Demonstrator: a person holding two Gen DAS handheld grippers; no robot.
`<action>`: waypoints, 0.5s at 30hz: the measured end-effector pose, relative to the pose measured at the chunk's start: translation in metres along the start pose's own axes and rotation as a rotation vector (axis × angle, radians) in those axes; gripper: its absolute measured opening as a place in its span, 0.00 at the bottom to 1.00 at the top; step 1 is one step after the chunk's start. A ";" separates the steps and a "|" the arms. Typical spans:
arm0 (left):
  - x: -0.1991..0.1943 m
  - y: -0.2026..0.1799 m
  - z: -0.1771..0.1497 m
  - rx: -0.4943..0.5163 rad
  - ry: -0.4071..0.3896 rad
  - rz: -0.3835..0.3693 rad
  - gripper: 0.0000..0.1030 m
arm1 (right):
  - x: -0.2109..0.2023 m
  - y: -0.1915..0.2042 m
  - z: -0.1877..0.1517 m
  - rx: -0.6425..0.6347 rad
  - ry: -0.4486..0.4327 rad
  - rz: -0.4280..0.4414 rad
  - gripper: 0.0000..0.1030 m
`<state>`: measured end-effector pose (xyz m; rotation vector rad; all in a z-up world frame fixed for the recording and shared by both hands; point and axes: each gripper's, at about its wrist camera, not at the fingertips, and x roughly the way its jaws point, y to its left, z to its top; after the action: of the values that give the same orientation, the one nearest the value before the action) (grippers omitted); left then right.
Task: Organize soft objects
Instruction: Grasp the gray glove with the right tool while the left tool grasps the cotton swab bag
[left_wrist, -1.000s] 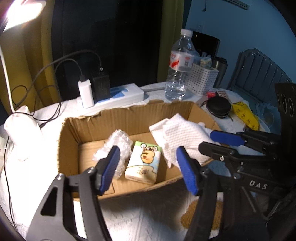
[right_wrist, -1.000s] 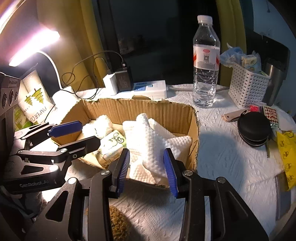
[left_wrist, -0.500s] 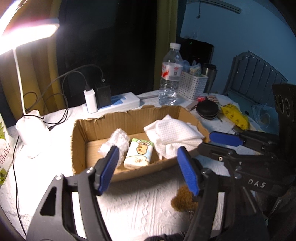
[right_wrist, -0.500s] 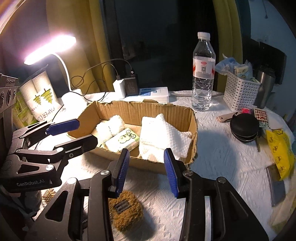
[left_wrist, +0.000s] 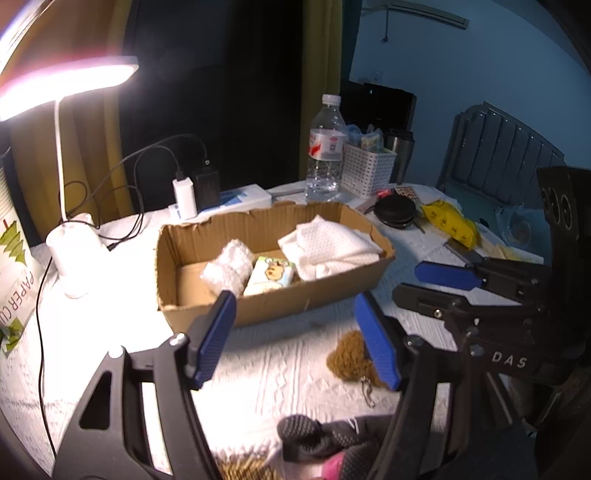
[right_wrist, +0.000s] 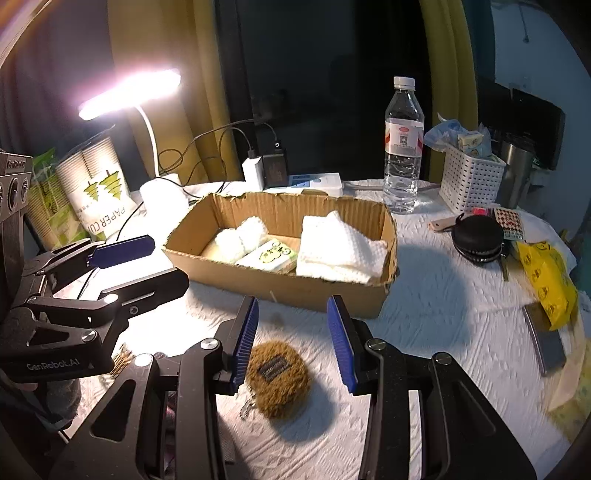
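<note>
A cardboard box (left_wrist: 288, 302) (right_wrist: 317, 291) holds a white towel (left_wrist: 328, 247) (right_wrist: 336, 247), a tissue pack (left_wrist: 271, 275) (right_wrist: 271, 254) and a white bubble-wrap bundle (left_wrist: 229, 266) (right_wrist: 240, 234). A brown fuzzy pouch (right_wrist: 279, 378) (left_wrist: 349, 360) lies on the table in front of the box. My left gripper (left_wrist: 295, 339) is open and empty, above the table before the box. My right gripper (right_wrist: 293, 341) is open and empty, above the pouch. A dark sock (left_wrist: 325, 439) lies at the near edge.
A lit desk lamp (left_wrist: 70, 243), power strip with chargers (right_wrist: 295, 177), water bottle (right_wrist: 402, 147), white basket (right_wrist: 471, 179), black round case (right_wrist: 478, 234), yellow packet (right_wrist: 546, 280) and paper-cup sleeve (right_wrist: 99, 192) surround the box on the white cloth.
Both grippers have pulled back and up from the box. The right gripper let go of the white towel, which now lies in the box. The brown pouch has come into view.
</note>
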<state>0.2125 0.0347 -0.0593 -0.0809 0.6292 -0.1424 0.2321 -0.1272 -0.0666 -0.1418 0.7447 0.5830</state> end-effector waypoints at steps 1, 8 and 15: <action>-0.002 0.000 -0.003 0.000 0.000 0.000 0.70 | -0.001 0.001 -0.002 0.000 0.000 0.000 0.40; -0.016 0.001 -0.016 -0.009 -0.009 -0.004 0.78 | -0.010 0.011 -0.016 -0.002 0.004 -0.001 0.40; -0.029 0.007 -0.034 -0.023 -0.008 -0.002 0.78 | -0.014 0.025 -0.031 -0.013 0.016 0.005 0.40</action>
<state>0.1701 0.0448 -0.0709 -0.1041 0.6231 -0.1365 0.1916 -0.1223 -0.0775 -0.1568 0.7572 0.5925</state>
